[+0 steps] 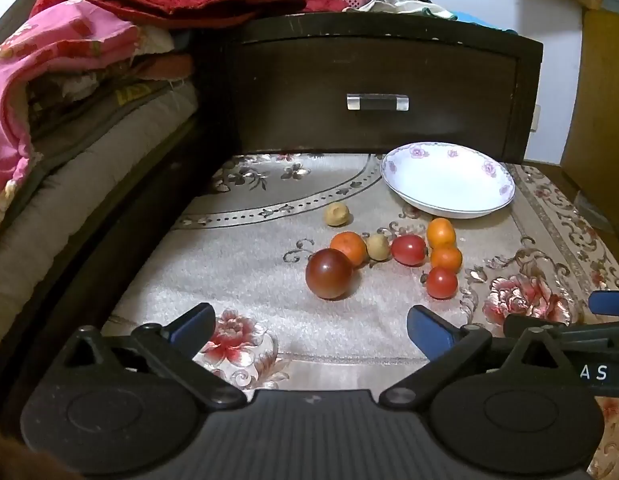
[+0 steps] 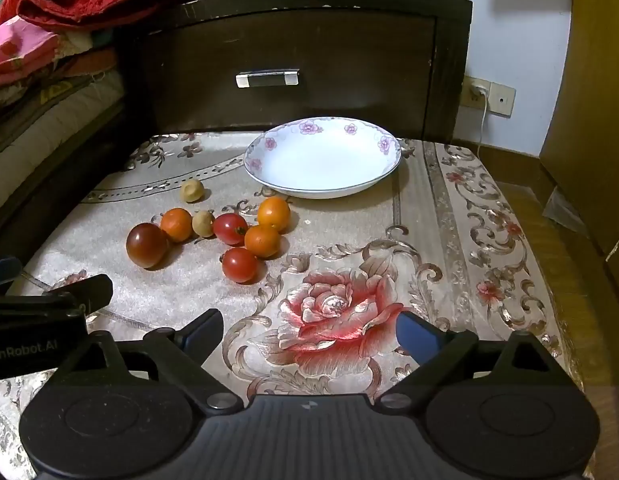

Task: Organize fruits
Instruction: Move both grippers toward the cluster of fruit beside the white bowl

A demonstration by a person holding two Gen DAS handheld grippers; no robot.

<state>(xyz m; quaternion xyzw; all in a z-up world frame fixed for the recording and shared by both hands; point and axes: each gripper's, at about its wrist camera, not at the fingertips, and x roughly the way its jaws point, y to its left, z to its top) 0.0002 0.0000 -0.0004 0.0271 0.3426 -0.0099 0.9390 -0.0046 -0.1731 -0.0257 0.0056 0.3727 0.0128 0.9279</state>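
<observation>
Eight small fruits lie loose on the cloth-covered table [image 2: 449, 216], clustered left of its middle, with the empty white plate [image 2: 323, 160] toward the far edge by the dark drawer front [image 2: 293, 76]. The left gripper [image 1: 311, 326] hangs with fingers spread wide and nothing between them; the big dark tomato [image 1: 329, 274] sits straight ahead of it, nearest. The right gripper [image 2: 309, 330], equally wide and empty, faces the near-right part of the table, so the fruits lie off to its left. The left looks better placed.

Glossy glazed plate [image 2: 269, 168], shiny smooth tomatoes [image 2: 146, 245], plush woven cloth [image 2: 429, 220] on the counter, dark scuffed wooden drawer [image 2: 293, 40].
</observation>
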